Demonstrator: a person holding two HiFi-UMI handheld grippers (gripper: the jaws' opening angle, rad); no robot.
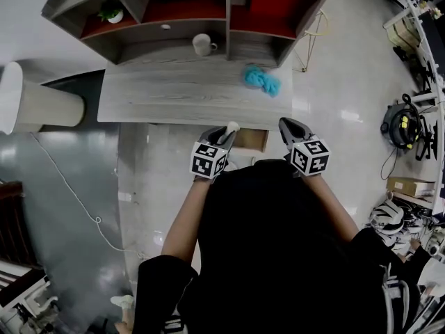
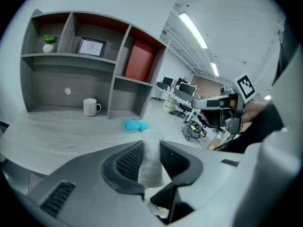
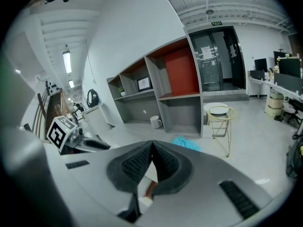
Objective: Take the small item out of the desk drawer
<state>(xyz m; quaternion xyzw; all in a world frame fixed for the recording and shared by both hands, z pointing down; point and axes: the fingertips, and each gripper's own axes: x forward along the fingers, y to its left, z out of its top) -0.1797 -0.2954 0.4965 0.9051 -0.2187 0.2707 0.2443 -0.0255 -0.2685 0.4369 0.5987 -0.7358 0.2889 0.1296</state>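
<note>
Grey wood desk (image 1: 174,96) — white mug (image 1: 203,44), blue cloth (image 1: 261,80) on top.

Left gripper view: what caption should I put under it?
Left gripper holding a small white item, grey desk and white mug beyond.

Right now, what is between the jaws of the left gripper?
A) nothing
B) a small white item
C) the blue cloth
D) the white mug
B: in the left gripper view, the left gripper is closed on a small white item, while the white mug and the blue cloth are apart from it on the desk.
</note>
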